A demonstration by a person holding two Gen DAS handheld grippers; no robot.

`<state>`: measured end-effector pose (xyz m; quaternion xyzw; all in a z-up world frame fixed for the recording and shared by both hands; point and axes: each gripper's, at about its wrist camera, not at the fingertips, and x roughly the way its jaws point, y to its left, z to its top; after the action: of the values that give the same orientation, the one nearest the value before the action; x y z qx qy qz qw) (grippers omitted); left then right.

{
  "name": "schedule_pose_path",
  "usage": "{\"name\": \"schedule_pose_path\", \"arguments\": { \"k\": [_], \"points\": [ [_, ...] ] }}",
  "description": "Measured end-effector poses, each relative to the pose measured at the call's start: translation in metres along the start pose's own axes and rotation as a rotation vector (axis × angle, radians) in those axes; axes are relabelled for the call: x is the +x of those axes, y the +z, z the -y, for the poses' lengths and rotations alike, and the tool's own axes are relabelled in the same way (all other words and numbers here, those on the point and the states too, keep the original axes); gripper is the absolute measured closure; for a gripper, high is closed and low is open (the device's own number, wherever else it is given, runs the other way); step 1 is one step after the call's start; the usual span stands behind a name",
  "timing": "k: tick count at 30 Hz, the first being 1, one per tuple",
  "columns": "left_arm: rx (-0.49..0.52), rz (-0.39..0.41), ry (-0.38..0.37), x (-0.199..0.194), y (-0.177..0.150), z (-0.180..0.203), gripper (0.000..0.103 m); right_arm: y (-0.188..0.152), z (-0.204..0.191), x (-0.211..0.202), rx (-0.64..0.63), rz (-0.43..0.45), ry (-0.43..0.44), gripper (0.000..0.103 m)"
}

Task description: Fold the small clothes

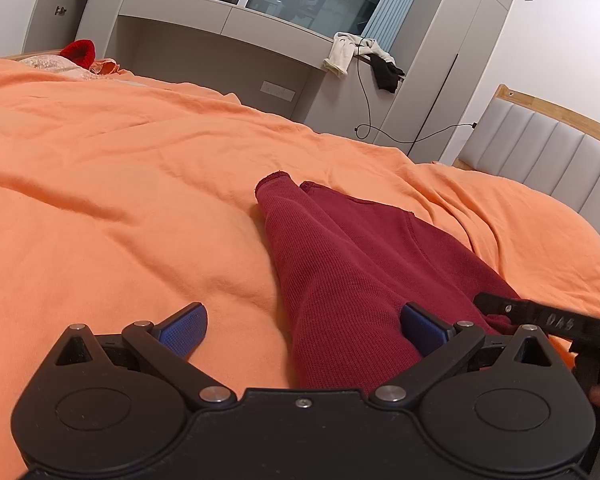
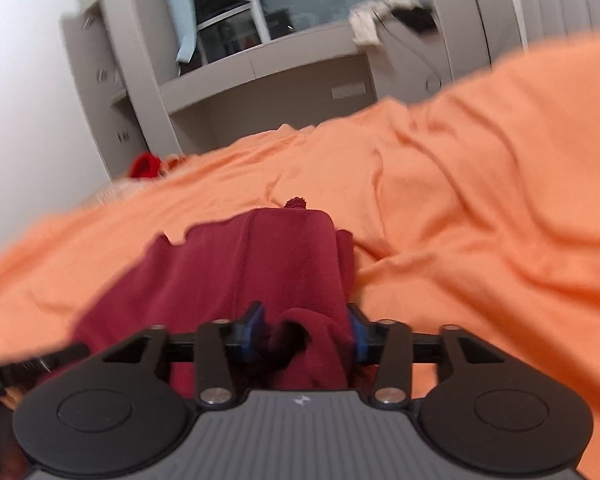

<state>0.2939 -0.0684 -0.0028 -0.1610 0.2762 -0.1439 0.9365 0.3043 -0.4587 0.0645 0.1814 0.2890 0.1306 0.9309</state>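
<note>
A dark red knit garment [image 1: 340,256] lies on the orange bedsheet [image 1: 120,184], narrowing toward its far end. My left gripper [image 1: 306,330] stands open and wide over its near part; the right blue pad [image 1: 422,328] rests on the cloth and the left pad [image 1: 188,330] is over bare sheet. In the right wrist view the garment [image 2: 260,256] runs away from my right gripper [image 2: 306,334], whose jaws are apart with a bunched fold of the red cloth loosely between them. One black finger [image 1: 540,318] of the right gripper reaches in at the left wrist view's right edge.
A grey padded headboard [image 1: 548,164] bounds the bed at the right. Grey cabinets with a window ledge [image 1: 228,20] stand beyond the bed, with white and black clothes [image 1: 364,56] and a cable draped there. A bright red item [image 1: 78,52] lies at the far left.
</note>
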Motion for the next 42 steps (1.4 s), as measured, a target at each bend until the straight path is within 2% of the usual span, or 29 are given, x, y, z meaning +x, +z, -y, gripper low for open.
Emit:
{"name": "schedule_pose_path", "arguments": {
  "k": [1, 4, 7, 9, 10, 12, 23, 29, 32, 35, 42],
  "points": [
    [0.001, 0.000, 0.000, 0.000, 0.000, 0.000, 0.000, 0.002, 0.008, 0.002, 0.061, -0.018, 0.053, 0.027],
    [0.001, 0.000, 0.001, 0.000, 0.000, 0.000, 0.000, 0.006, 0.033, 0.007, 0.233, -0.034, 0.167, 0.023],
    [0.001, 0.001, 0.001, 0.000, 0.000, 0.000, 0.000, 0.007, 0.053, 0.015, 0.359, -0.033, 0.220, 0.024],
    [0.001, 0.001, 0.002, 0.000, 0.000, 0.000, 0.000, 0.006, 0.064, 0.022, 0.419, -0.034, 0.218, 0.035],
    [0.001, 0.000, 0.001, 0.000, 0.000, 0.000, 0.000, 0.004, 0.068, 0.026, 0.440, -0.046, 0.199, 0.050],
    [0.001, -0.001, 0.002, 0.000, 0.000, 0.000, 0.000, -0.001, 0.073, 0.033, 0.462, -0.064, 0.177, 0.062],
    [0.010, 0.025, -0.019, -0.007, 0.003, 0.001, 0.001, -0.008, 0.066, 0.035, 0.421, -0.048, 0.161, 0.064],
    [0.033, 0.050, -0.072, -0.014, 0.003, 0.007, 0.001, -0.008, 0.061, 0.035, 0.390, -0.044, 0.143, 0.064],
    [0.064, 0.034, -0.089, -0.012, 0.000, 0.013, 0.000, -0.007, 0.059, 0.035, 0.379, -0.044, 0.135, 0.064],
    [0.088, 0.013, -0.071, -0.007, -0.005, 0.016, 0.000, -0.008, 0.059, 0.034, 0.375, -0.041, 0.131, 0.064],
    [0.076, -0.004, -0.070, -0.003, -0.006, 0.013, 0.000, -0.008, 0.058, 0.034, 0.364, -0.038, 0.125, 0.064]
  ]
}}
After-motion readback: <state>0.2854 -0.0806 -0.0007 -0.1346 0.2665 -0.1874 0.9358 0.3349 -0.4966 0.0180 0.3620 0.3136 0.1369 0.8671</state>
